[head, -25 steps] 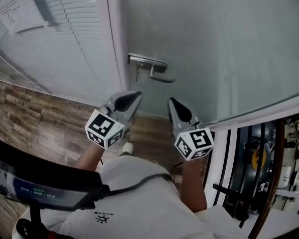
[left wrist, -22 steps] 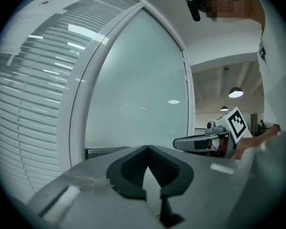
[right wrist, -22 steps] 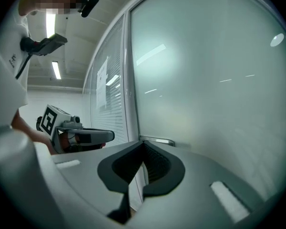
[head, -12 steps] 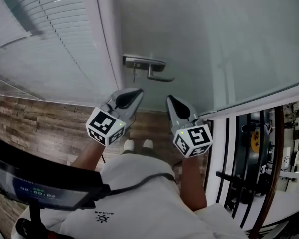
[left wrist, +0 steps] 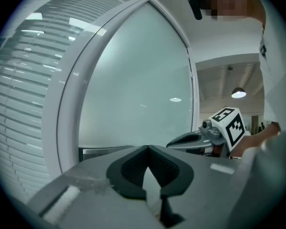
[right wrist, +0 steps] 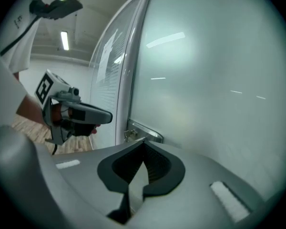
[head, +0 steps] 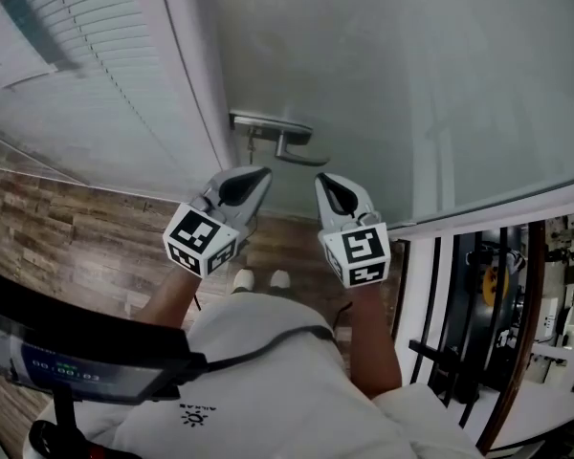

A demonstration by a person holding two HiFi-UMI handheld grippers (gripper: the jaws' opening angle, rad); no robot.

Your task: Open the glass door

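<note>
The frosted glass door (head: 421,75) fills the upper right of the head view. Its metal lever handle (head: 279,138) sits on the door's left edge, beside the white frame (head: 187,75). My left gripper (head: 260,175) and right gripper (head: 322,180) hover side by side just below the handle, apart from it, both shut and empty. In the left gripper view the jaws (left wrist: 147,147) meet in front of the handle plate (left wrist: 105,151). The right gripper view shows its jaws (right wrist: 144,141) closed just under the handle (right wrist: 144,133).
A panel with white blinds (head: 67,65) stands left of the door frame. Wood flooring (head: 57,218) lies below it. A black railing (head: 454,304) and an open drop are at the right. A dark screen (head: 67,361) sits at the lower left.
Both grippers have come closer to the handle, which now lies just beyond their tips. The right gripper has rolled, so its marker cube faces up more squarely.
</note>
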